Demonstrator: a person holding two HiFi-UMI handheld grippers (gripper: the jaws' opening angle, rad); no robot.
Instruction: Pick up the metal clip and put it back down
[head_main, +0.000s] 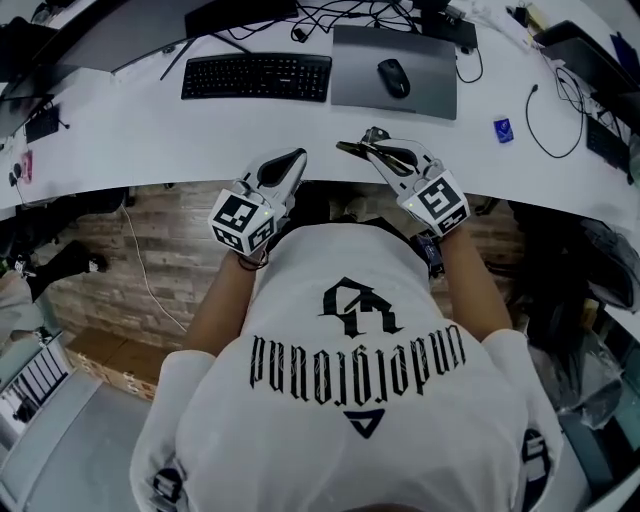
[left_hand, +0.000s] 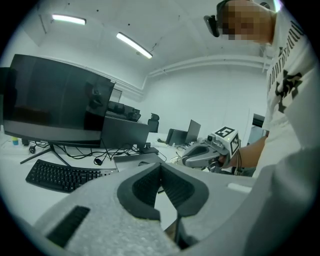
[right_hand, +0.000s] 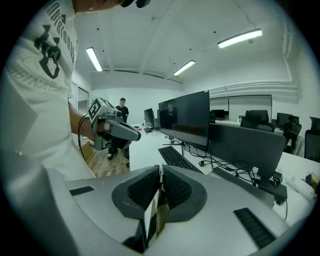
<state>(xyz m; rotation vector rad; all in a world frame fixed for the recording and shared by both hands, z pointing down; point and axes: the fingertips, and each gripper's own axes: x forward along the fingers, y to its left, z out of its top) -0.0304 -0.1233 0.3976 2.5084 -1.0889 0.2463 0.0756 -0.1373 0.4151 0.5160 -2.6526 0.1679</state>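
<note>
right gripper (head_main: 376, 143) clamped on metal clip (right_hand: 153, 216), over desk (head_main: 150, 130) edge | left gripper (head_main: 297, 157) at its 9 o'clock, jaws together, empty

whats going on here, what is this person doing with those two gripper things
A person stands at a white desk with a two-jaw gripper in each hand, both held near the desk's front edge. The right gripper is shut on the metal clip and holds it in the air above the desk. The left gripper is shut on nothing and hangs beside it. The clip has not yet been put back down.
</note>
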